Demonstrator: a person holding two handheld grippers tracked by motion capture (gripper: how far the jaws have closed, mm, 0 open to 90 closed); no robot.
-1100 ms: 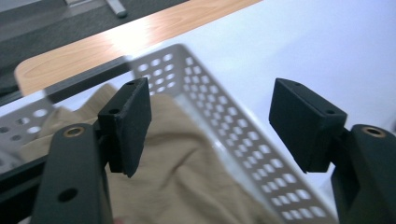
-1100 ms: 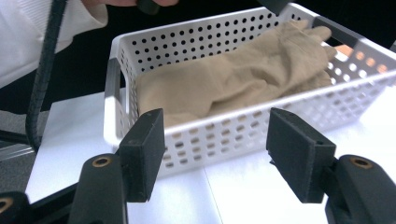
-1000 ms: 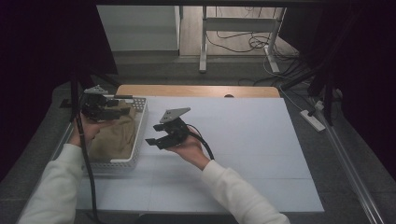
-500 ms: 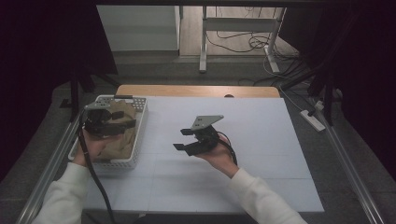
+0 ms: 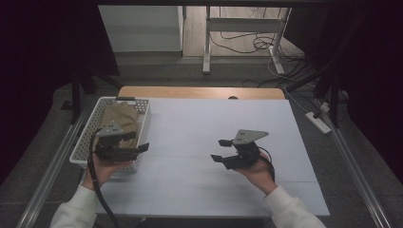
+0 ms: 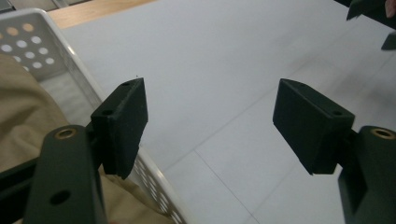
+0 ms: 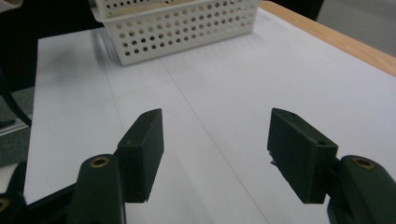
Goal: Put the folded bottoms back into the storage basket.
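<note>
A white perforated basket [image 5: 90, 130] stands at the table's left with a tan cloth [image 5: 121, 118] lying in it. My left gripper [image 5: 137, 141] hovers over the basket's near right corner. Its jaws are open, have just been opening, and have nothing between them. In the left gripper view [image 6: 212, 100] the basket's rim [image 6: 70, 51] and the cloth [image 6: 23, 107] lie below the left jaw. My right gripper [image 5: 217, 150] is open and empty over the white table sheet [image 5: 199, 123], well right of the basket. The right gripper view [image 7: 217, 121] shows the basket [image 7: 187, 28] farther off.
A wooden table edge [image 5: 199, 91] runs along the far side. Metal rails [image 5: 52, 166] flank the table on both sides. A white power strip [image 5: 318, 122] lies on the floor at the right. Bare white sheet spreads between and beyond the grippers.
The right gripper has moved right, away from the basket, to the table's middle right. The left gripper has drawn back along the basket toward its near end.
</note>
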